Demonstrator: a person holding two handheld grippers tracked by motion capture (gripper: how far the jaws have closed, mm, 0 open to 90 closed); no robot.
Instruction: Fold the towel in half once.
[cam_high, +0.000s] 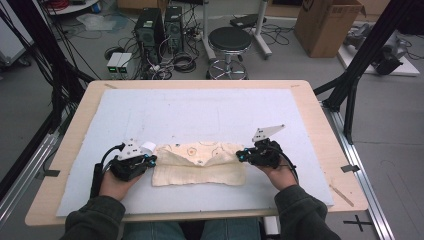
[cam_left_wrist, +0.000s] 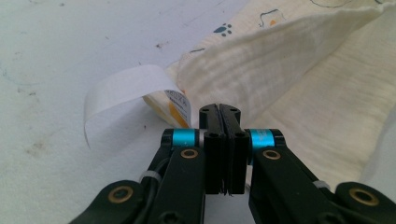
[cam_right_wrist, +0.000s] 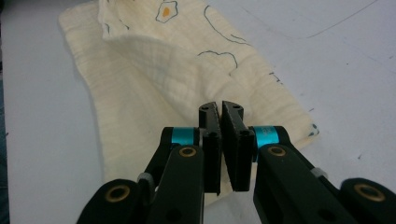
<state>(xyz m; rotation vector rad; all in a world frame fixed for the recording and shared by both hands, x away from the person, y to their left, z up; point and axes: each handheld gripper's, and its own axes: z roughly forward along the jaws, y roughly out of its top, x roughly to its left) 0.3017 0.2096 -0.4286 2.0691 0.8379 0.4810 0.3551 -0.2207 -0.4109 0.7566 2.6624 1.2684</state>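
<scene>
Here both claws pinch the cream cloth (cam_high: 200, 167) at opposite ends

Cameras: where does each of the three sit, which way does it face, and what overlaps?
High view: above the person's side, facing forward and down on the table; forearms, hands, left gripper and right gripper.
Left gripper view: on the left gripper, along its closed jaws to the cloth and its white tag.
Right gripper view: on the right gripper, along its jaws.
Shared: the cloth, the white mat.
</scene>
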